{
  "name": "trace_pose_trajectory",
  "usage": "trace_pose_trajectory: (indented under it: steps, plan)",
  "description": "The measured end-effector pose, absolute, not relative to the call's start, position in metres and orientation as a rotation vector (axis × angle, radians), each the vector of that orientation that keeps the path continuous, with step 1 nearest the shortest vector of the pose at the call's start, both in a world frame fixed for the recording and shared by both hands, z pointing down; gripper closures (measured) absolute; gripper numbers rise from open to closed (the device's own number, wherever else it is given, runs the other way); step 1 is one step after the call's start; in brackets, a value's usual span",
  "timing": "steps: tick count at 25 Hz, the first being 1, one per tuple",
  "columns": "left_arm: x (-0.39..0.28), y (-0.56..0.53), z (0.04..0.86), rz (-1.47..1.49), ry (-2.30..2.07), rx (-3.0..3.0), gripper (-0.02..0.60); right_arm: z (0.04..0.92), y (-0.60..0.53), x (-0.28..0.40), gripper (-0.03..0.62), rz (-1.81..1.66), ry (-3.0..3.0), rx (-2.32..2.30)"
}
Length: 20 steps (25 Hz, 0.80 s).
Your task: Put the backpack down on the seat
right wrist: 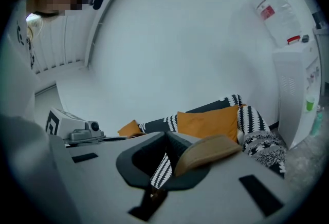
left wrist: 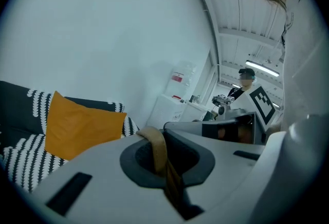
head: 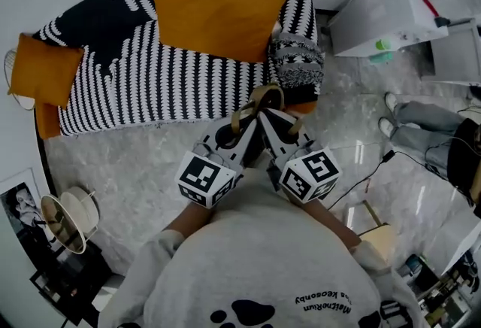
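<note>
Two pinches on tan straps (head: 256, 97), left gripper (head: 242, 126) and right gripper (head: 276, 126) clamped. Could dump backpack (head: 295, 63) off right end of sofa (head: 150, 86) (hanging by armrest) if released now.

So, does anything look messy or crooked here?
Nothing is spilled or broken. The big orange cushion lies tilted on the sofa, and the backpack sits crammed at the sofa's right end, seemingly not squarely on the seat, its tan straps pinched by the left gripper and right gripper.

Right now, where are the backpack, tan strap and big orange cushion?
backpack (head: 297, 63): head view, patterned body.
tan strap (left wrist: 157, 147): left gripper view, top of loop.
big orange cushion (head: 218, 14): head view, middle.
</note>
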<state>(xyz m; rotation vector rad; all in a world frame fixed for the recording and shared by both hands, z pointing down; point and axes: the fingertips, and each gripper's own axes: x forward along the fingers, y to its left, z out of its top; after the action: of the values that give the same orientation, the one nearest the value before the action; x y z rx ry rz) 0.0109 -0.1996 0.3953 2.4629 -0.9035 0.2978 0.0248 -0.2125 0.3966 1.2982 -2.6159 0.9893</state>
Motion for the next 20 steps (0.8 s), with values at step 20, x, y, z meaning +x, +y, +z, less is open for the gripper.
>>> trace_pose_trajectory:
  steps: [20]
  plan:
    - [0.009,-0.265,0.419,0.373,-0.552,2.583,0.563,0.427,-0.275,0.022,0.562,1.029,-2.44,1.524]
